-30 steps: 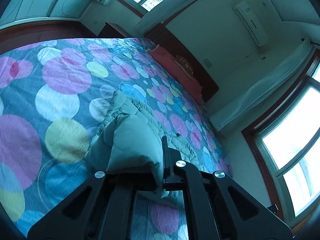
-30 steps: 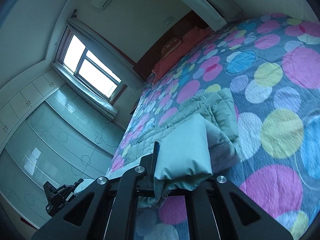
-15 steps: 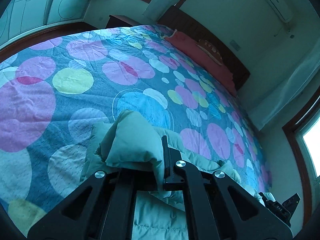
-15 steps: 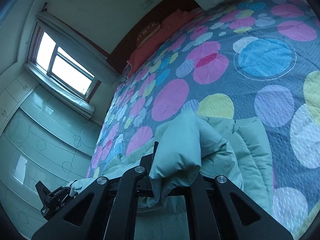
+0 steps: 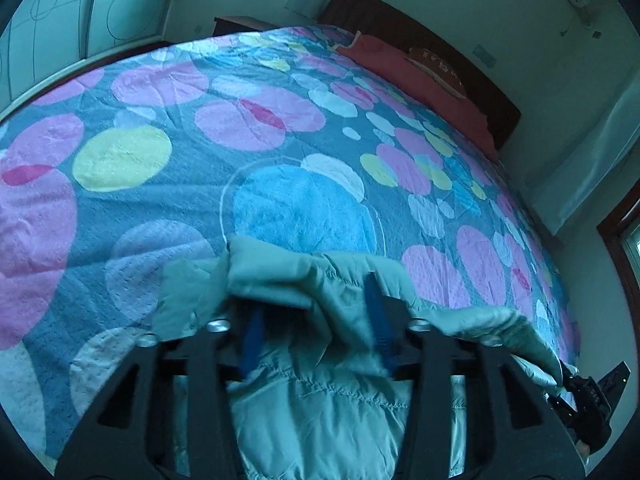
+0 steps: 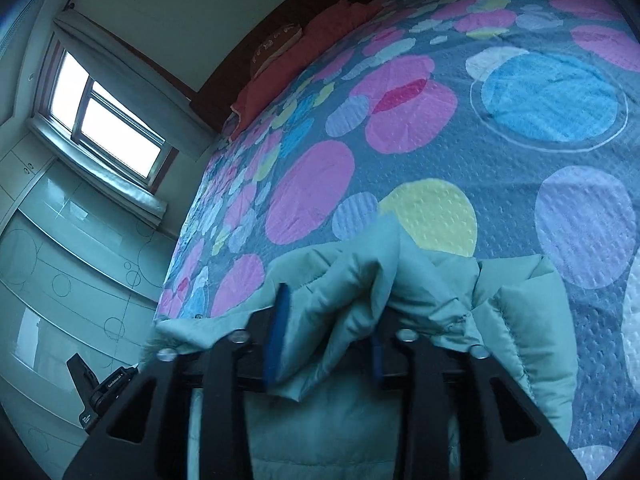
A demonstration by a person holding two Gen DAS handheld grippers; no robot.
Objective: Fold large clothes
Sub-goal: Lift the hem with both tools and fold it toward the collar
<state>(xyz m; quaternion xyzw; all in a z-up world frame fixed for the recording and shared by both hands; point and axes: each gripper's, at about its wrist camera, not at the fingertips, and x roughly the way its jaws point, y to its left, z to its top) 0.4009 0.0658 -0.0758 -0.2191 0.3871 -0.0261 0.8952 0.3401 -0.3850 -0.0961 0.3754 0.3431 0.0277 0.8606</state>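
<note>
A pale green padded jacket point(image 5: 320, 408) lies folded on the near part of a bedspread point(image 5: 280, 200) printed with coloured circles. My left gripper point(image 5: 316, 312) is low over the jacket's folded edge. Its jaws are opening, and a loose bunch of the fabric sits between the blue pads point(image 5: 252, 336) without being pressed. In the right wrist view the jacket point(image 6: 524, 320) spreads the same way on the bedspread point(image 6: 440, 152). My right gripper point(image 6: 326, 328) is also opening, with a ridge of fabric slack between its pads point(image 6: 278, 320).
Red pillows point(image 5: 420, 76) lie against a dark headboard at the far end of the bed. A window point(image 6: 112, 128) and pale wardrobe doors point(image 6: 60, 280) are on one side. A black device point(image 5: 592, 400) shows at the jacket's far side.
Both grippers carried the jacket's edge forward and down onto the garment. Their jaws, shut on the fabric before, now stand apart and the fabric has slumped.
</note>
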